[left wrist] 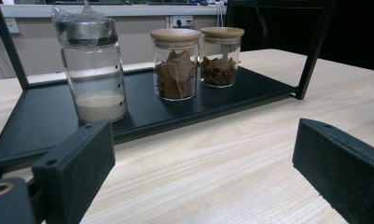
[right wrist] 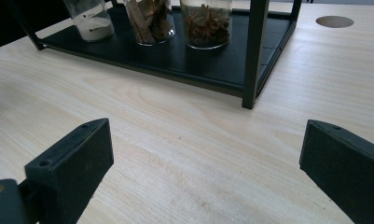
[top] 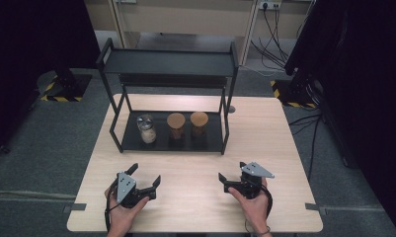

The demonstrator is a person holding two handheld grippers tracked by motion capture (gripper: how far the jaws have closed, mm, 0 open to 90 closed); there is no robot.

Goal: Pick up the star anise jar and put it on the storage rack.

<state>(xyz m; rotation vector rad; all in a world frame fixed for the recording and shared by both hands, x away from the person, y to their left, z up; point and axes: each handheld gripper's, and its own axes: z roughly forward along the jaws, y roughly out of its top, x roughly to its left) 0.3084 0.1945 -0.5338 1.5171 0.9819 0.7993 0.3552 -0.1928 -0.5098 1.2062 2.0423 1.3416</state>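
A black two-level rack (top: 172, 64) stands at the table's far middle. Its lower shelf (left wrist: 35, 116) carries three glass jars: one with a plastic-wrapped top and white powder (top: 146, 129) (left wrist: 92, 70) (right wrist: 92, 18), one with a wooden lid and brown bark pieces (top: 176, 125) (left wrist: 175, 63) (right wrist: 149, 18), and one with a wooden lid and star anise (top: 199, 123) (left wrist: 220, 56) (right wrist: 207, 21). My left gripper (top: 145, 175) (left wrist: 201, 163) is open near the front edge, empty. My right gripper (top: 231, 170) (right wrist: 205, 168) is open too, empty, facing the rack.
The light wooden table (top: 195, 168) has free room between the grippers and the rack. A round cable hole (right wrist: 334, 21) sits beside the rack's right rear post. Dark curtains, stands and cables surround the table on the floor.
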